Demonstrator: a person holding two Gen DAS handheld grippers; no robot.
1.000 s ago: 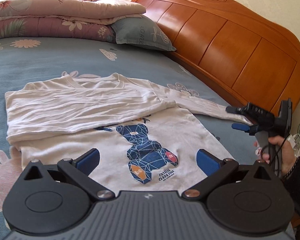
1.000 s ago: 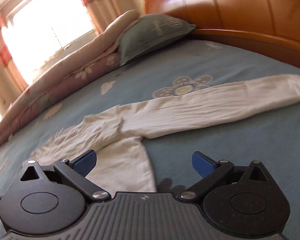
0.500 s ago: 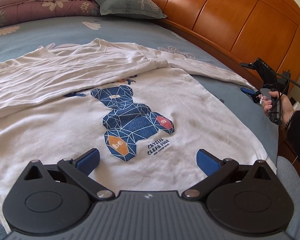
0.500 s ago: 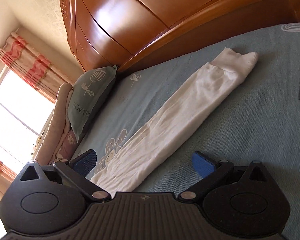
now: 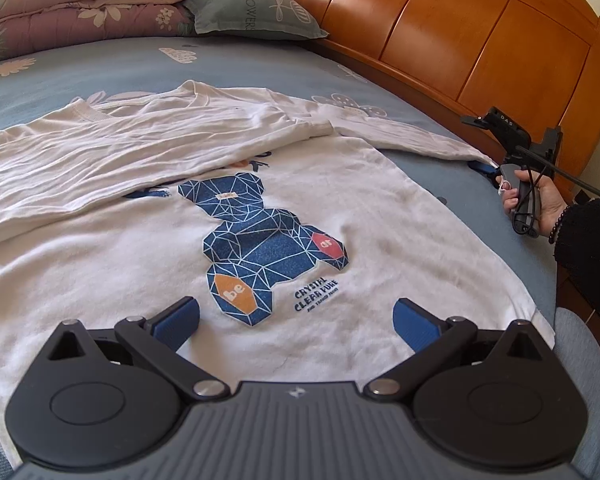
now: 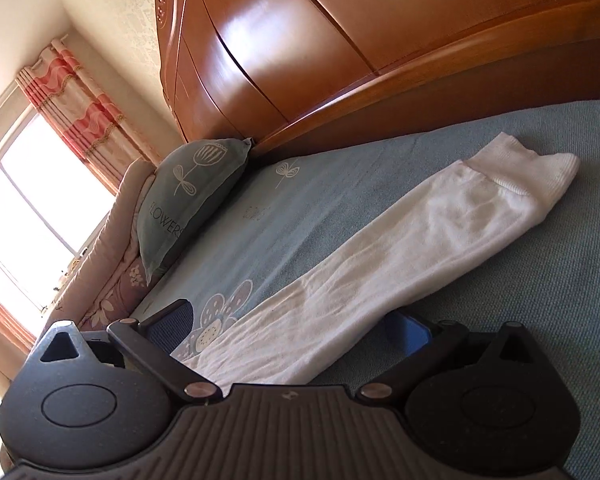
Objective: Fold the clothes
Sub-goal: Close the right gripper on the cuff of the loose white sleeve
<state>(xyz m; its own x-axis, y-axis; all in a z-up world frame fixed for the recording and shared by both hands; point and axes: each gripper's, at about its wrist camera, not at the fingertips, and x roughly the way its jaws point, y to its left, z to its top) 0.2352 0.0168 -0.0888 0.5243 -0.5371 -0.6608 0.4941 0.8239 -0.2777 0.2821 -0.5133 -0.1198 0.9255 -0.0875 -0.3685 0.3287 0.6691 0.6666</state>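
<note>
Left wrist view: right gripper has dropped to the sleeve, fingers spread either side.
Left gripper spread, empty, hovering over shirt flat on bed; sleeve fold likely next.

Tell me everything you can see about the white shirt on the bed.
The shirt is white, long-sleeved, soft knit, wrinkled, lying flat, front up, on the blue bedspread. A blue geometric bear print sits mid-chest above the words "CRYSTAL CLEAR PURE". One sleeve is folded across the chest, partly covering the print. The other sleeve stretches out toward the headboard side, ribbed cuff at its end, passing between the open right gripper's fingers.
</note>
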